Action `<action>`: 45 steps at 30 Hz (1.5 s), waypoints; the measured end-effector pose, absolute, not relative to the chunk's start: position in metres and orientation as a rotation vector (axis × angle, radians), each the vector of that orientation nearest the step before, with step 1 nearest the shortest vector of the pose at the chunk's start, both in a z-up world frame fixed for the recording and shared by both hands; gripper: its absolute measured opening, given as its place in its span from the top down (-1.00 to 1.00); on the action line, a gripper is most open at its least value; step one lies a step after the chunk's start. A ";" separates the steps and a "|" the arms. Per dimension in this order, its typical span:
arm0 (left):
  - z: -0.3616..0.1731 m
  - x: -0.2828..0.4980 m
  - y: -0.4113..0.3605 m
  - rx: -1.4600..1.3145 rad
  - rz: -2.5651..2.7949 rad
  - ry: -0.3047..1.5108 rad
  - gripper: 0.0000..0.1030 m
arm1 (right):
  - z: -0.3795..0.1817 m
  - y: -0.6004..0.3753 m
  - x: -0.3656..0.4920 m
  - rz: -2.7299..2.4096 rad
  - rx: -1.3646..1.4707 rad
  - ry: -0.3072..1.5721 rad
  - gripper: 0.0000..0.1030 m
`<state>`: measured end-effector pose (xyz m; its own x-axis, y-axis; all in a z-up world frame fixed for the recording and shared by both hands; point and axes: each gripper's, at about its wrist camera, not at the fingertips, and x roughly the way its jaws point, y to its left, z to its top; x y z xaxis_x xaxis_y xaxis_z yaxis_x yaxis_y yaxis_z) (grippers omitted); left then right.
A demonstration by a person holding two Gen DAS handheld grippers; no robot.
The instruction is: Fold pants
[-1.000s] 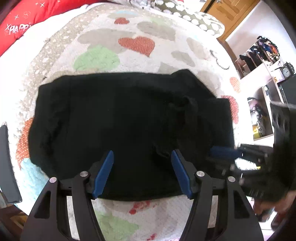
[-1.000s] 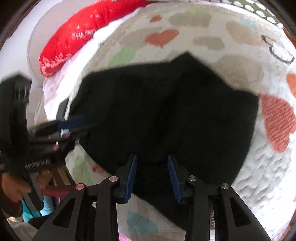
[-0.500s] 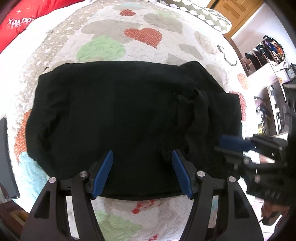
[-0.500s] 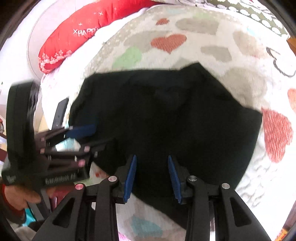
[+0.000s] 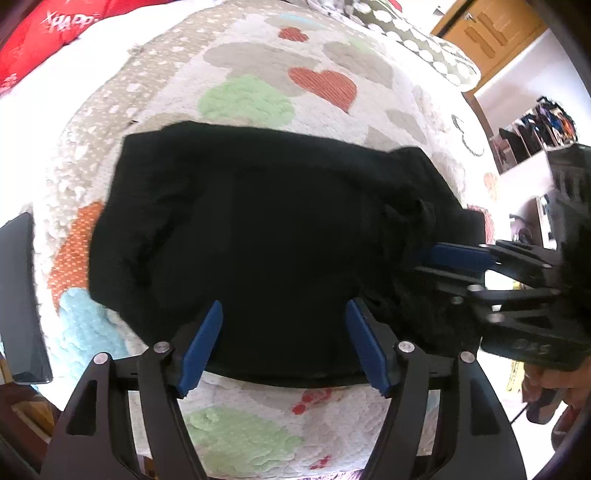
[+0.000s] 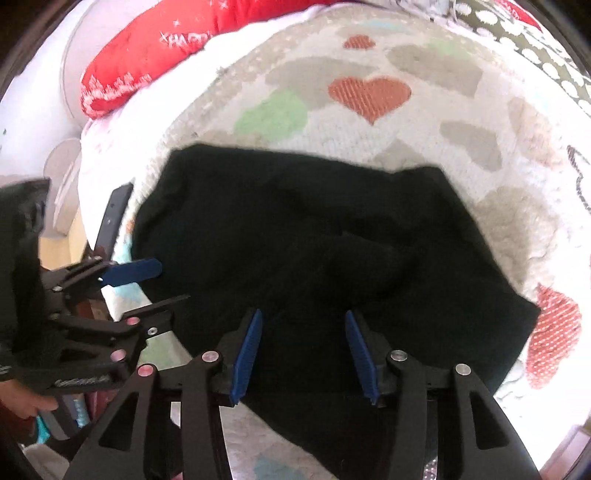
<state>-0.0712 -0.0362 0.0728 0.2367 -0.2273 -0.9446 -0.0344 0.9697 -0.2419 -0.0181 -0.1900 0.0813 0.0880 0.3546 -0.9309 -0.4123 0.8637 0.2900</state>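
Note:
The black pants (image 5: 266, 236) lie folded into a wide block on the heart-patterned quilt (image 5: 321, 85); they also show in the right wrist view (image 6: 317, 251). My left gripper (image 5: 286, 341) is open and empty, above the pants' near edge. My right gripper (image 6: 303, 347) is open and empty, above the pants' near right part. In the left wrist view the right gripper (image 5: 443, 262) reaches in from the right over a bunched ridge of cloth. In the right wrist view the left gripper (image 6: 155, 282) hovers at the pants' left edge.
A red pillow (image 6: 155, 48) lies at the far left of the bed. A dark flat device (image 5: 22, 295) lies at the bed's left edge, also in the right wrist view (image 6: 112, 218). Shelves (image 5: 532, 129) and a wooden door (image 5: 480, 33) stand beyond the bed on the right.
Both grippers have shifted over the pants. The right gripper's jaws have opened wider. The pants have not visibly moved.

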 end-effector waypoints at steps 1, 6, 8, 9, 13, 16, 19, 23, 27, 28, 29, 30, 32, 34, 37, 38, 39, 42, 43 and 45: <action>0.074 -0.071 -0.032 -0.237 -0.126 1.328 -0.38 | 0.086 -0.188 -0.016 0.579 -0.041 1.358 0.04; 0.078 -0.075 -0.014 -0.274 -0.087 1.324 -0.41 | 0.097 -0.158 0.002 0.637 -0.062 1.327 -0.03; 0.079 -0.078 -0.008 -0.294 -0.076 1.321 -0.42 | 0.096 -0.139 0.009 0.674 -0.094 1.331 -0.04; 0.079 -0.080 -0.004 -0.307 -0.070 1.321 -0.42 | 0.095 -0.132 0.010 0.690 -0.109 1.332 -0.08; 0.078 -0.089 0.012 -0.355 -0.038 1.324 -0.44 | 0.090 -0.100 0.019 0.763 -0.181 1.334 -0.23; 0.074 -0.098 0.021 -0.405 -0.010 1.332 -0.45 | 0.086 -0.077 0.025 0.803 -0.237 1.332 -0.28; 0.072 -0.111 0.033 -0.474 0.025 1.321 -0.45 | 0.084 -0.059 0.031 0.842 -0.285 1.315 -0.37; 0.062 -0.129 0.050 -0.635 0.070 1.295 -0.56 | 0.083 -0.035 0.047 0.889 -0.328 1.295 -0.42; 0.048 -0.134 0.057 -0.708 0.077 1.289 -0.56 | 0.073 -0.010 0.059 0.935 -0.397 1.319 -0.46; 0.045 -0.135 0.058 -0.718 0.076 1.287 -0.56 | 0.072 -0.007 0.059 0.945 -0.406 1.320 -0.46; 0.045 -0.136 0.058 -0.725 0.077 1.282 -0.56 | 0.070 0.000 0.060 0.964 -0.427 1.320 -0.46; 0.043 -0.136 0.061 -0.733 0.086 1.275 -0.56 | 0.069 0.002 0.060 0.971 -0.439 1.319 -0.46; 0.043 -0.136 0.064 -0.750 0.098 1.265 -0.56 | 0.064 0.010 0.059 0.991 -0.464 1.320 -0.46; 0.042 -0.136 0.068 -0.770 0.109 1.256 -0.56 | 0.059 0.012 0.061 0.994 -0.474 1.329 -0.46; 0.040 -0.128 0.070 -0.770 0.110 1.246 -0.56 | 0.052 0.016 0.066 0.989 -0.478 1.351 -0.46; 0.039 -0.126 0.069 -0.766 0.110 1.246 -0.56 | 0.051 0.017 0.067 0.988 -0.480 1.355 -0.46; 0.039 -0.125 0.069 -0.767 0.114 1.246 -0.56 | 0.050 0.018 0.068 0.989 -0.481 1.356 -0.46; 0.036 -0.119 0.069 -0.778 0.129 1.238 -0.60 | 0.050 0.021 0.071 1.003 -0.496 1.352 -0.47; 0.036 -0.117 0.069 -0.775 0.136 1.238 -0.61 | 0.049 0.023 0.072 1.008 -0.501 1.356 -0.48; 0.034 -0.114 0.069 -0.771 0.156 1.245 -0.63 | 0.045 0.027 0.074 1.020 -0.511 1.364 -0.48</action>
